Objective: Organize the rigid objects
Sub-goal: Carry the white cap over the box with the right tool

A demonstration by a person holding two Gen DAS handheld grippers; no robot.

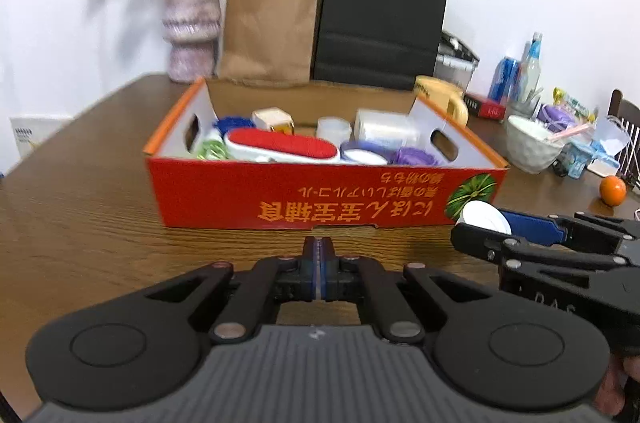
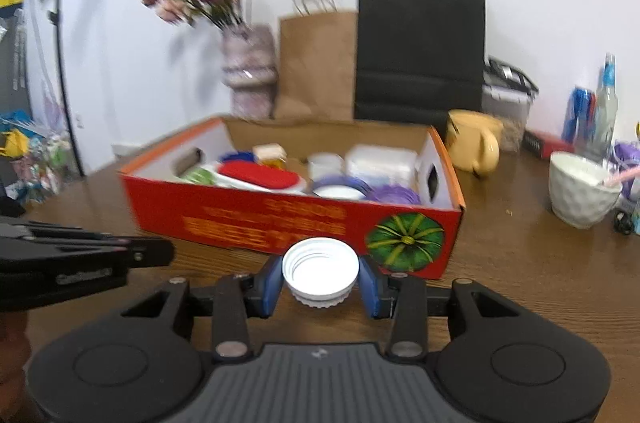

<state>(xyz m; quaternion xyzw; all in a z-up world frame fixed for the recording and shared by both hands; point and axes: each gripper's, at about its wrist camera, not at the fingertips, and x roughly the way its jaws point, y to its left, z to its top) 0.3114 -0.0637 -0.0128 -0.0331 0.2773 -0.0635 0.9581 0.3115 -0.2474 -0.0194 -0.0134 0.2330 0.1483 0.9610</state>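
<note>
Clamped between the right gripper's (image 2: 320,277) blue pads sits a white lid (image 2: 320,271), low centre of frame. Left gripper (image 1: 319,263) fingers pressed together, empty, before the red box (image 1: 320,191).

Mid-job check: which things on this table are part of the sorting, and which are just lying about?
Part of the job:
- white lid, clamped in the right gripper
- red cardboard box, already holding a red-topped item and white containers
- left gripper, shut and empty

Just lying about:
- vase of flowers
- brown bag and black bag
- yellow mug
- white bowl
- orange
</note>
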